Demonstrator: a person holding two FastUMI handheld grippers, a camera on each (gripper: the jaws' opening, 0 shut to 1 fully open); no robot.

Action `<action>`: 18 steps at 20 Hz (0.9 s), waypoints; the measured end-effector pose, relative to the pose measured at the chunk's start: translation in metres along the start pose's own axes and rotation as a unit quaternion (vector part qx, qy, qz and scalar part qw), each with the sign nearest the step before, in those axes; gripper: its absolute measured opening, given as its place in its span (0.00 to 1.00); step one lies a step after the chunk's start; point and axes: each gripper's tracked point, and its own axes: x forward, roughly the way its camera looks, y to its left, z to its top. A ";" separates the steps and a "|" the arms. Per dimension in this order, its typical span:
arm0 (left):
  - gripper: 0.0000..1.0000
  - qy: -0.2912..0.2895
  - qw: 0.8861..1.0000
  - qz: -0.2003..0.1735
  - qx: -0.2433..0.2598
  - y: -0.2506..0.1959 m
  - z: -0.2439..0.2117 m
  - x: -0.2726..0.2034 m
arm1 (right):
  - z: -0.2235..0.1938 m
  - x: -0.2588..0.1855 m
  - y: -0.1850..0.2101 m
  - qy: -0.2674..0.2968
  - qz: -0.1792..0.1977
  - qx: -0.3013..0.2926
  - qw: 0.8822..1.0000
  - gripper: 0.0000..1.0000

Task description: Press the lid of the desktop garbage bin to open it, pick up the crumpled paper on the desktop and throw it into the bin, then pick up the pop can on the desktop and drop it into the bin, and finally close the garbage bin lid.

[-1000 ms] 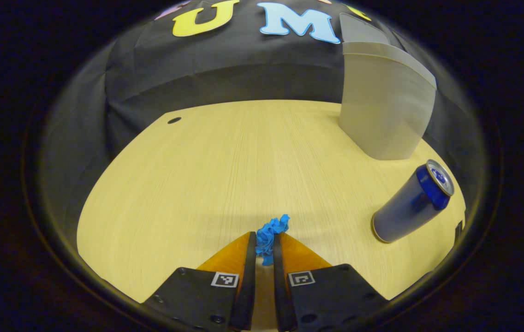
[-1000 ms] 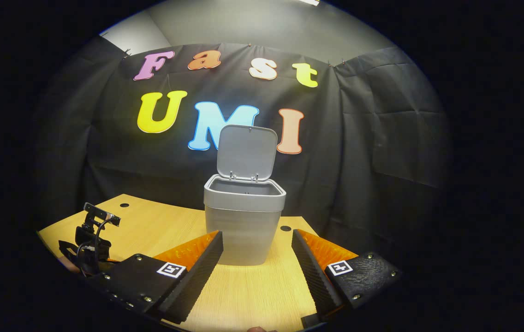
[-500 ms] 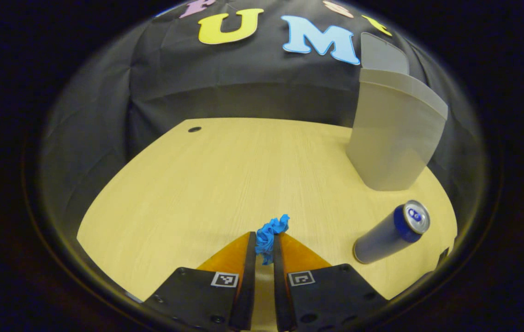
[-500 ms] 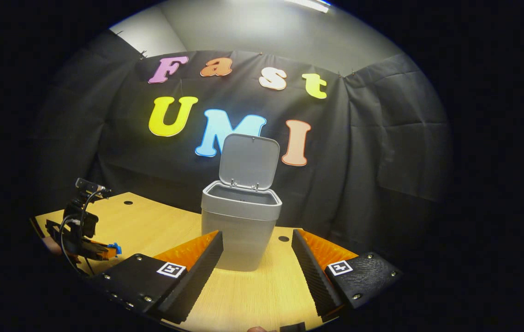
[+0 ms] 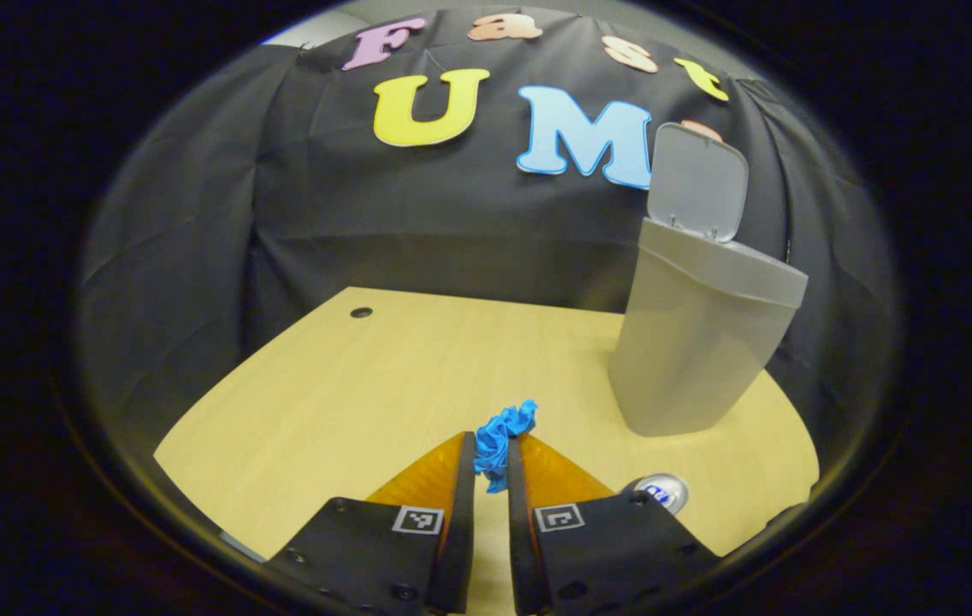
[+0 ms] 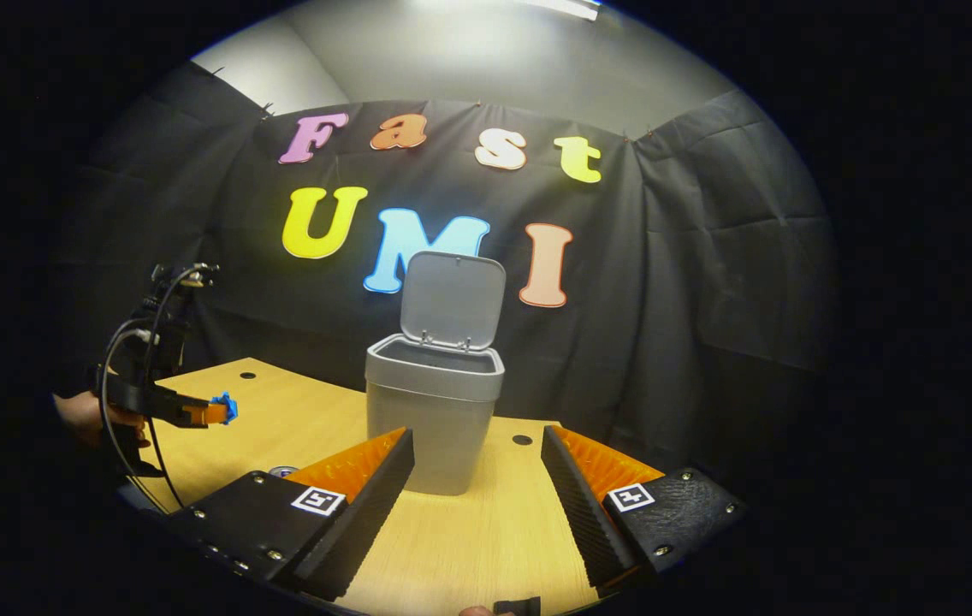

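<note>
My left gripper (image 5: 490, 458) pinches the paper (image 5: 500, 436) between its fingers, raised above the table (image 5: 349, 402). My right gripper (image 6: 477, 479) fingers are spread, facing the bin (image 6: 432, 419), lid (image 6: 452, 299) up. Can (image 5: 661, 491) stands near the bin.

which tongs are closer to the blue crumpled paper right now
Left. The left tongs are shut on the crumpled paper, lifted above the desk. The right tongs are open and apart from it, facing the bin.
</note>
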 end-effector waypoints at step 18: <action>0.27 -0.135 0.975 -0.159 0.075 -0.173 0.168 0.026 | -0.003 -0.008 -0.013 0.006 -0.082 0.022 0.996 0.96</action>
